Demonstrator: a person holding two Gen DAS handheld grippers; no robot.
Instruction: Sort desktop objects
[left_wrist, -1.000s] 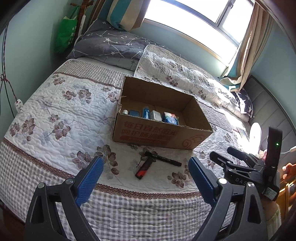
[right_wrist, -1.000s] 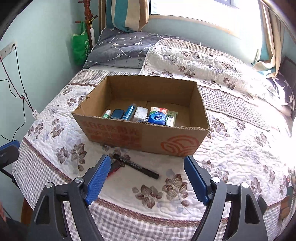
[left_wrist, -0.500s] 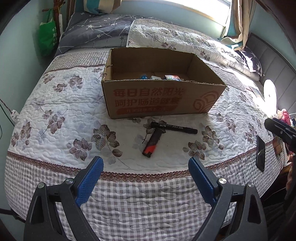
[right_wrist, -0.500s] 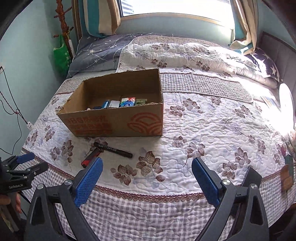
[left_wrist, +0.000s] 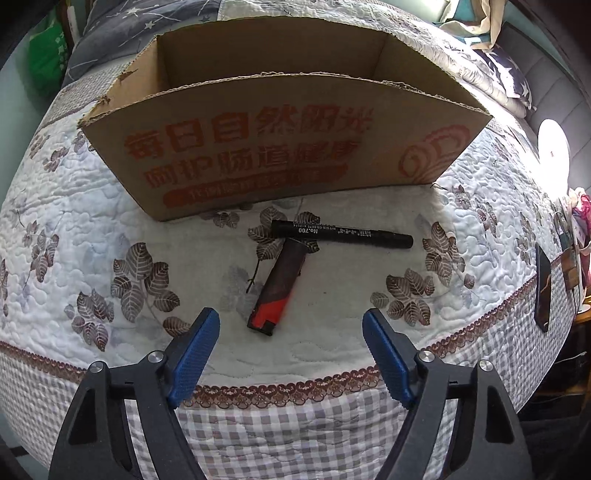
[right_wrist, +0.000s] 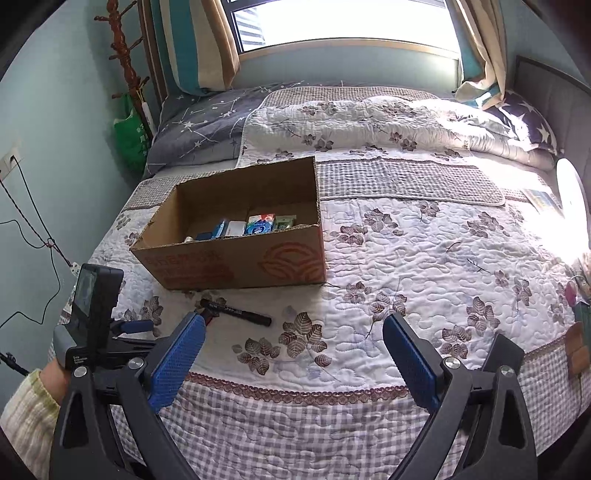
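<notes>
A black marker (left_wrist: 341, 233) lies on the quilt just in front of an open cardboard box (left_wrist: 280, 147). A red and black lighter (left_wrist: 279, 288) lies under the marker's left end, pointing toward me. My left gripper (left_wrist: 290, 345) is open and empty, low over the quilt, with the lighter's near end just ahead of its fingertips. My right gripper (right_wrist: 293, 345) is open and empty, further back and to the right. In the right wrist view the marker (right_wrist: 236, 313) and the box (right_wrist: 236, 236) with several small items inside show, and the left gripper's body (right_wrist: 96, 325).
The quilted bed (right_wrist: 424, 258) carries everything. Pillows (right_wrist: 207, 122) and a folded blanket (right_wrist: 369, 118) lie at the back. A dark phone (left_wrist: 542, 291) and small items sit at the bed's right edge. A round white lamp (right_wrist: 570, 188) stands at the right.
My left gripper has moved forward and down toward the lighter and marker. My right gripper has drawn back and swung right, leaving the box further away at the left.
</notes>
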